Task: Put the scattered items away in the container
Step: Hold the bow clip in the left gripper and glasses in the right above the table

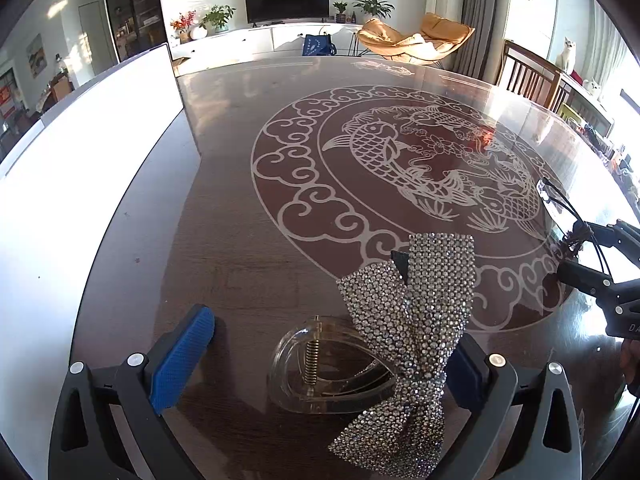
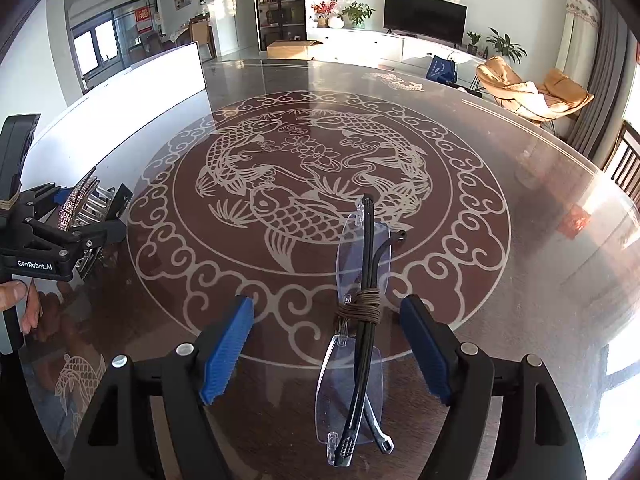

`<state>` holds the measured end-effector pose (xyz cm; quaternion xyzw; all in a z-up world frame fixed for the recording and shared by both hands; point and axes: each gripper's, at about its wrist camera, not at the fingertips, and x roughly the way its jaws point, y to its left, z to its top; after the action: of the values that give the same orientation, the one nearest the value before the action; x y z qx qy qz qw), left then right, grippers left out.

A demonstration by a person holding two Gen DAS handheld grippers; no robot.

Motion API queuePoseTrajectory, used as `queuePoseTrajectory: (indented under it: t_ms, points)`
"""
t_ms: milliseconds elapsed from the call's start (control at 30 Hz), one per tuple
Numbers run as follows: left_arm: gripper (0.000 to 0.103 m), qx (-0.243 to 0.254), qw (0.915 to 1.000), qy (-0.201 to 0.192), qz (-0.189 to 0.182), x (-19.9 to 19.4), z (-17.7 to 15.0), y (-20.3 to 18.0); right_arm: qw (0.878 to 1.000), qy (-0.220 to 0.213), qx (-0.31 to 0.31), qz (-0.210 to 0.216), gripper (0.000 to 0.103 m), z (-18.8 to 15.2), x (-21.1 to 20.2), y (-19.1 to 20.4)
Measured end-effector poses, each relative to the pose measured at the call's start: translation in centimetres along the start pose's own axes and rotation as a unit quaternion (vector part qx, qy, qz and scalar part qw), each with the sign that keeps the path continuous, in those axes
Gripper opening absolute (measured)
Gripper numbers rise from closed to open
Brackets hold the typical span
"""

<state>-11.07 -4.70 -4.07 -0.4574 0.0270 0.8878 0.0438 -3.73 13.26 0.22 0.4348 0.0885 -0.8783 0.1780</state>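
A clear hair clip (image 1: 320, 364) with a rhinestone bow (image 1: 416, 320) lies on the glass-topped table (image 1: 240, 240). It sits between the blue pads of my left gripper (image 1: 332, 332), which is open; the left pad stands well clear, while the bow overlaps the right pad. Folded rimless glasses (image 2: 360, 320), bound with a brown cord (image 2: 362, 304), lie on the table between the fingers of my right gripper (image 2: 328, 304), also open and touching nothing. The right wrist view shows the left gripper (image 2: 108, 212) around the clip (image 2: 78, 208). The left wrist view shows the right gripper (image 1: 570, 246) by the glasses (image 1: 554, 200).
A white flat-sided box or panel (image 1: 100, 160) stands along the table's left side, seen also as the white panel (image 2: 140, 80); I cannot tell what is inside. A hand (image 2: 16, 292) grips the left tool. Wooden chairs (image 1: 528, 76) stand at the far right edge.
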Motion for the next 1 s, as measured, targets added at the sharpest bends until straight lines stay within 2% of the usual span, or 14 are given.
queuePoseTrajectory:
  t_ms: [567,767,933,967,1000]
  points:
    - [0.103,0.0,1.0,0.0,-0.001,0.0,-0.1,0.0,1.0,0.0,0.0,0.0,0.078,0.0,0.0,0.1]
    - [0.103,0.021,0.9996,0.002,-0.018,-1.0,-1.0,-0.5,1.0,0.0,0.0,0.0,0.078,0.0,0.0,0.1]
    - [0.103,0.02,0.9996,0.003,-0.019,-1.2,-0.9,-0.6,1.0,-0.002,0.004,0.006,0.078,-0.1,0.1,0.2]
    - [0.101,0.021,0.9996,0.001,-0.02,-1.2,-1.0,-0.4,1.0,-0.002,0.005,0.008,0.078,-0.1,0.1,0.2]
    - [0.086,0.023,0.9995,-0.005,-0.021,-1.4,-0.9,-0.5,1.0,-0.003,0.006,0.009,0.078,-0.1,0.1,0.2]
